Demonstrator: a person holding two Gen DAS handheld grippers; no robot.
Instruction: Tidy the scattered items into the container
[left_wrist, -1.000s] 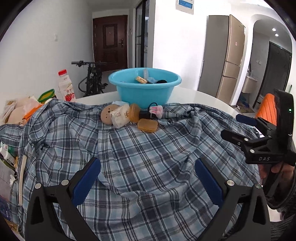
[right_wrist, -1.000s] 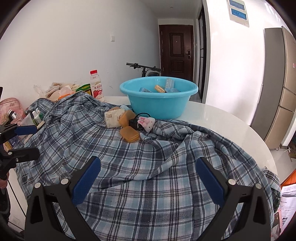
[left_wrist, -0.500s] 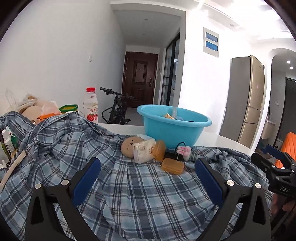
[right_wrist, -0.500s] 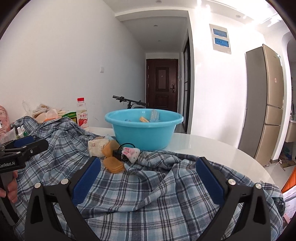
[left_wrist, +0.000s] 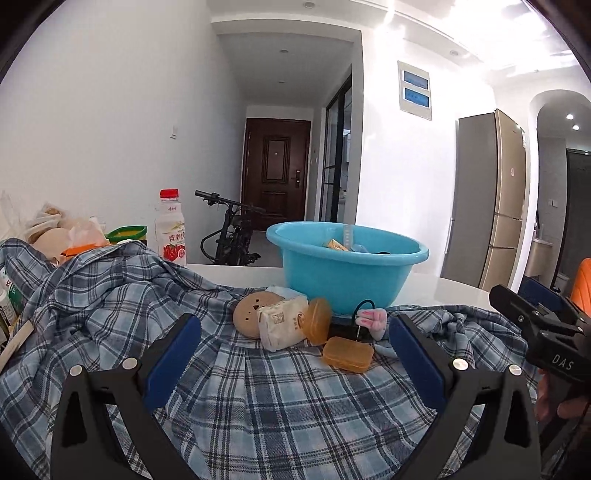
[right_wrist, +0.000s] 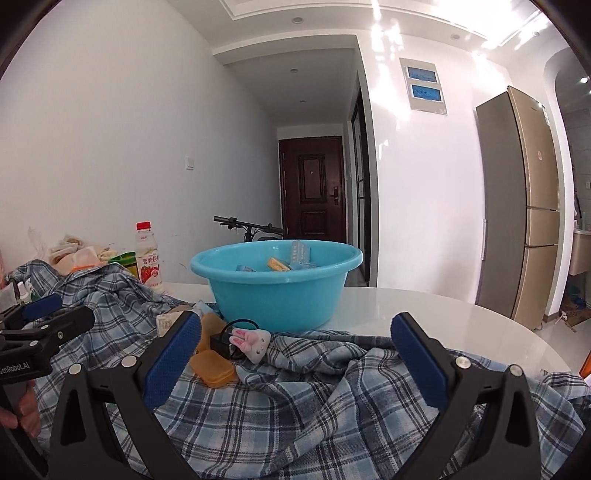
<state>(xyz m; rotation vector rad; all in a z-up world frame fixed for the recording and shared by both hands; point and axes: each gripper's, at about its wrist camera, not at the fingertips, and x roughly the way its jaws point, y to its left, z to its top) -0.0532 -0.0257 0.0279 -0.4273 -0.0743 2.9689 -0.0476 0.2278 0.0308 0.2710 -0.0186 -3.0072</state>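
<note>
Both grippers level, pointing forward across the white round surface (right_wrist: 424, 310) toward the light blue plastic basin (left_wrist: 343, 269). Left gripper (left_wrist: 295, 354) jaws wide open, nothing between them — blue pads hang over the blue-and-white plaid cloth (left_wrist: 258, 398). Right gripper (right_wrist: 295, 354) same: jaws spread wide, empty, low over the cloth.

In the left wrist view the right gripper shows at the far right edge, a hand (left_wrist: 554, 402) wrapped around its grip. In the right wrist view the left gripper sits at the far left, also hand-held.

Scattered items lie clustered on the cloth just in front of the basin: a round tan disc with a face (left_wrist: 253, 314), a white paper-wrapped packet (left_wrist: 282, 326) leaning against it, a round amber plastic case (left_wrist: 319, 321) on edge, a flat amber rectangular box (left_wrist: 347, 354), a black charger with cord (right_wrist: 225, 341), and a white-and-pink rabbit-shaped item (right_wrist: 251, 341). The basin already holds a few small packets. A red-capped drink bottle (left_wrist: 170, 229) stands upright behind the cloth, left of the basin.
</note>
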